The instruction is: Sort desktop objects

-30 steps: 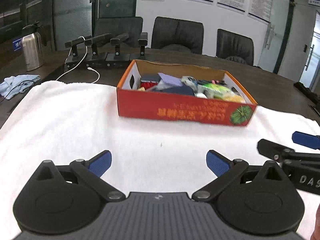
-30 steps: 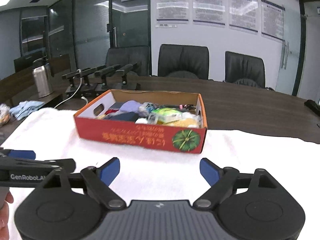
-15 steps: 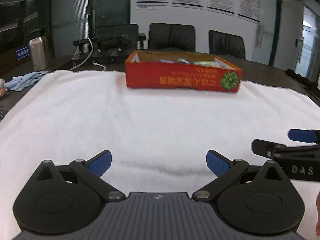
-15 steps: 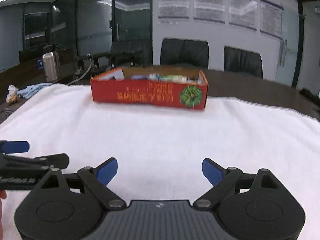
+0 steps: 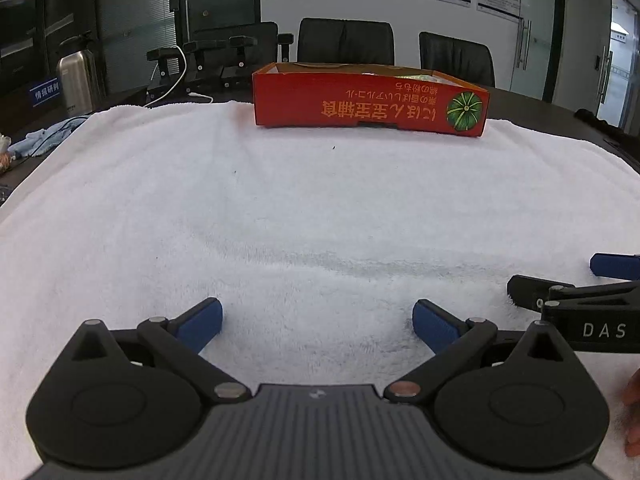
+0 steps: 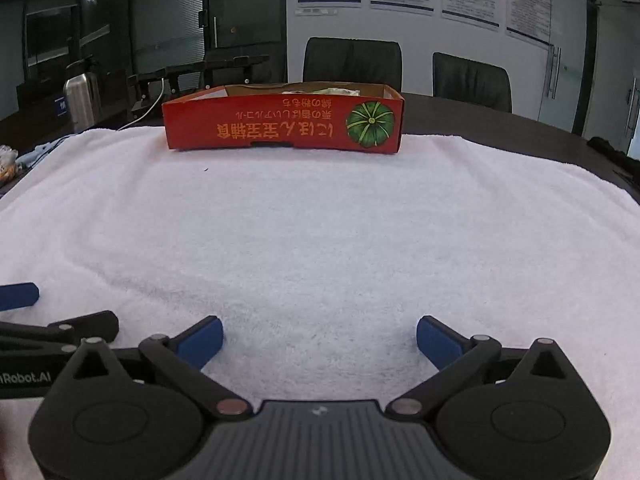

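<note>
A red cardboard box [image 5: 370, 106] with a green pumpkin print stands at the far side of a white towel [image 5: 304, 220]; it also shows in the right wrist view [image 6: 284, 124]. Its contents are mostly hidden behind the front wall. My left gripper [image 5: 318, 322] is open and empty, low over the near towel. My right gripper [image 6: 320, 338] is open and empty, low over the towel beside it. The right gripper's side shows at the right edge of the left wrist view [image 5: 580, 300]. The left gripper's side shows at the left edge of the right wrist view [image 6: 48, 328].
A steel flask [image 5: 76, 76] and a blue cloth [image 5: 52, 136] are at the left on the dark table [image 6: 500, 128]. Black stands with a white cable [image 5: 208, 60] and office chairs [image 5: 346, 42] lie behind the box.
Both grippers have dropped lower and tilted level, so the box's contents have gone out of sight behind its front wall. Both stay open and empty.
</note>
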